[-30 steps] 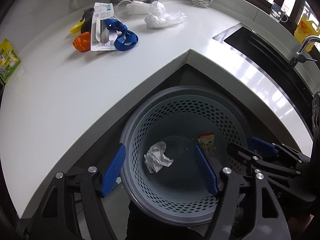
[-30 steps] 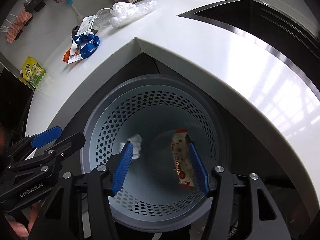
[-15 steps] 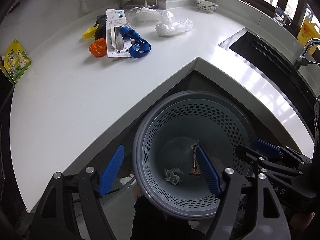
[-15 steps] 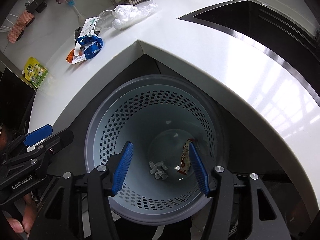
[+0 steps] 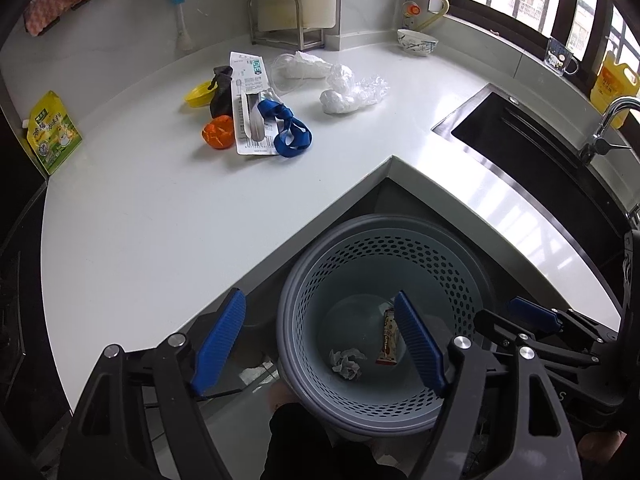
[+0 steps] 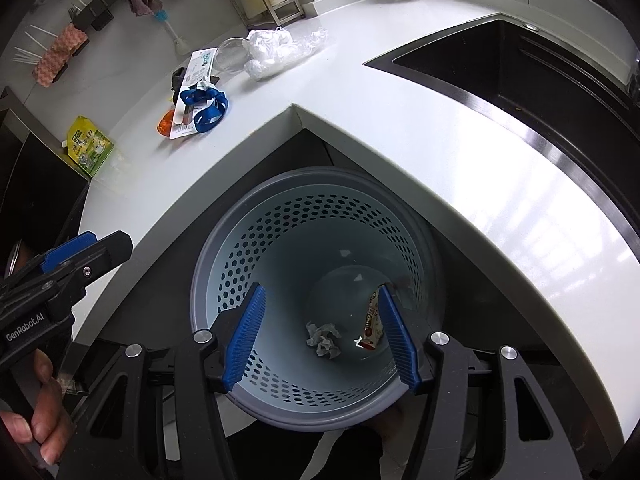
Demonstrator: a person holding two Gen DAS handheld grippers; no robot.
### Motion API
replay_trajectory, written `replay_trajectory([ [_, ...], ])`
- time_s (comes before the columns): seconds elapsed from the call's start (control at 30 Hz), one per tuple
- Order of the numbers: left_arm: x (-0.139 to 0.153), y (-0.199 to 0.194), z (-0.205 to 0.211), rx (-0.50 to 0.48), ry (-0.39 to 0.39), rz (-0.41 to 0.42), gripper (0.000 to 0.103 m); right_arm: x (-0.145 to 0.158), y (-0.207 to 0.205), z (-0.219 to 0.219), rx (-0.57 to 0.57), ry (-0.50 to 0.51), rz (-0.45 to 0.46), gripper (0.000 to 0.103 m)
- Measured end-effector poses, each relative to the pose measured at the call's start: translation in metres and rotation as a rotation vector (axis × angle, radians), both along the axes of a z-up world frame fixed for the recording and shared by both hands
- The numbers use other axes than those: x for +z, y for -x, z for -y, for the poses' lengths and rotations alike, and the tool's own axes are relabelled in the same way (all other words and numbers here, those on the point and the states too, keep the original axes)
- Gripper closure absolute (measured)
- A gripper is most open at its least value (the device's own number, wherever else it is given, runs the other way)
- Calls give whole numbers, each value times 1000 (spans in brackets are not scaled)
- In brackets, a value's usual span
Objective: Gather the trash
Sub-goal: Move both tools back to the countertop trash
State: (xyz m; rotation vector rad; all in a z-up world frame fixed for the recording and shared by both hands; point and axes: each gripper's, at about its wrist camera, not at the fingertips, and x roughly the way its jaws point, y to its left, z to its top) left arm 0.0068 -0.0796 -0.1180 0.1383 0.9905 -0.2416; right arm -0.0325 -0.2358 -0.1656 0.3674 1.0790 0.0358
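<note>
Both grippers, left (image 5: 320,344) and right (image 6: 320,340), wide and empty over bin (image 5: 304,280); drop step looks done, next: reach for counter trash, e.g. plastic bag (image 5: 352,92).

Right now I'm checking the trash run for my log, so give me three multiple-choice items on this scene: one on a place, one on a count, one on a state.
1. Where does the crumpled paper ball lie?
A. On the countertop
B. On the bottom of the perforated trash bin
C. In the sink

2. How many pieces of trash lie in the perforated trash bin?
A. Two
B. Four
C. None

3. How are the left gripper and the right gripper?
A. Both shut on wrappers
B. Left shut, right open
C. Both open and holding nothing

Answers: 1 B, it rests on the bin floor beside the snack wrapper. 2 A, only the ball and the wrapper show inside. 3 C, each pair of blue pads stands wide apart with nothing between them.
</note>
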Motion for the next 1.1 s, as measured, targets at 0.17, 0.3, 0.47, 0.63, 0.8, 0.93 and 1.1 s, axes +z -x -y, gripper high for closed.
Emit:
replay_trajectory([
  [0.17, 15, -5, -13, 39, 16, 42, 24, 12, -3, 1, 8, 3, 26, 44],
  [0.3, 27, -16, -27, 78, 20, 74, 24, 21, -12, 1, 11, 8, 47, 44],
  [0.47, 39, -35, -50, 128, 19, 114, 20, 32, -34, -3, 13, 12, 79, 43],
  [0.63, 41, -62, -68, 149, 5, 130, 20, 39, -61, -10, 11, 17, 100, 42],
  [0.8, 34, -91, -79, 140, -11, 132, 19, 40, -94, -19, 11, 46, 103, 42],
  [0.93, 22, -116, -89, 135, -10, 112, 19, 36, -123, -23, -1, 61, 95, 42],
  [1.1, 11, -146, -101, 126, 0, 92, 19, 34, -157, -26, -25, 83, 98, 41],
])
